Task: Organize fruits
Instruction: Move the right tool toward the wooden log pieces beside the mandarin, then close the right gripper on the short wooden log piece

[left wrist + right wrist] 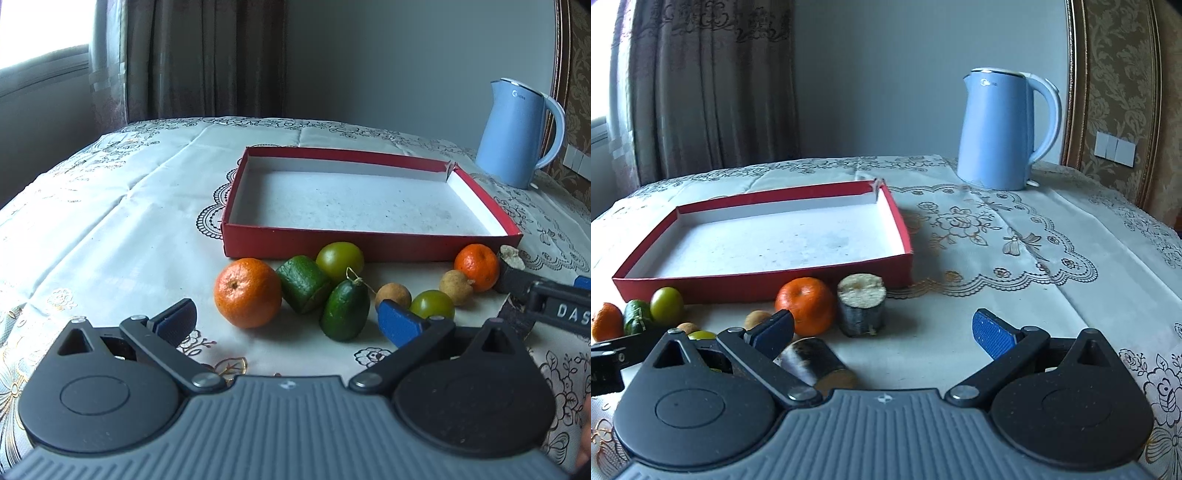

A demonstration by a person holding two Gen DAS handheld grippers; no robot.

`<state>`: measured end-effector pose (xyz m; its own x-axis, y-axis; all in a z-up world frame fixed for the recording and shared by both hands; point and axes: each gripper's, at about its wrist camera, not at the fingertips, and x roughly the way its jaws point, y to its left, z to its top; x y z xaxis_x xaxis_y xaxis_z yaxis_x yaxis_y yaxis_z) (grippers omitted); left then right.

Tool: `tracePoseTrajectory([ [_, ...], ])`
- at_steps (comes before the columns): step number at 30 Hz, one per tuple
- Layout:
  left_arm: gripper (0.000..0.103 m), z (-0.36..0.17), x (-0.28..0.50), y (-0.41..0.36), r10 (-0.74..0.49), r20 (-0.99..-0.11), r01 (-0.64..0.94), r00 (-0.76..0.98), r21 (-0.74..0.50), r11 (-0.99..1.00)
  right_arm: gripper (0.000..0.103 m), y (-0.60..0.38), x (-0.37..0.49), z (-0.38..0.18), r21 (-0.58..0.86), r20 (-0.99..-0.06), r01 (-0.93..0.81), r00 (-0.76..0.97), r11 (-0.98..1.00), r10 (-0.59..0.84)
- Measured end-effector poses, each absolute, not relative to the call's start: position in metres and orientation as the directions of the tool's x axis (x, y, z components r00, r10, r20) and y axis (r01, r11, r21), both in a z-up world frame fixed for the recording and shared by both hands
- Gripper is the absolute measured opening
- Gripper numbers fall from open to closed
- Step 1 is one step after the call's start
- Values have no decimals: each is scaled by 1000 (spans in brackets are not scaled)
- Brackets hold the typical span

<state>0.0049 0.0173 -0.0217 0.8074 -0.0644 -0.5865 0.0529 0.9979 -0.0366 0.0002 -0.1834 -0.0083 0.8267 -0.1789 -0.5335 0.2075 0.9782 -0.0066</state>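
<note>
fruit all sitting on the desk [110,229] by the empty red box [332,247] | 2 oranges [248,292], 2 green tomatoes [340,260], 2 cucumber bits [345,309], 2 longans [393,295], 2 dark cane chunks [861,304] | left hand-held gripper [290,319] and right hand-held gripper [882,330] both hanging wide open, gripping nothing

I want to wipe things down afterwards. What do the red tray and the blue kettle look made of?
The red tray looks like cardboard: matte red outside, plain white inside, thin folded walls with a torn far corner. The blue kettle seems to have a smooth satin shell with a metallic rim at the top; plastic or painted metal, I cannot tell which.
</note>
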Motion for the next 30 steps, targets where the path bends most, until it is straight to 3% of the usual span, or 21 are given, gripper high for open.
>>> tracePoseTrajectory([
  [30, 103, -26, 13, 16, -55, -609, 59, 791, -14, 998, 103, -203, 18, -13, -56, -539, 238, 810, 970, -230],
])
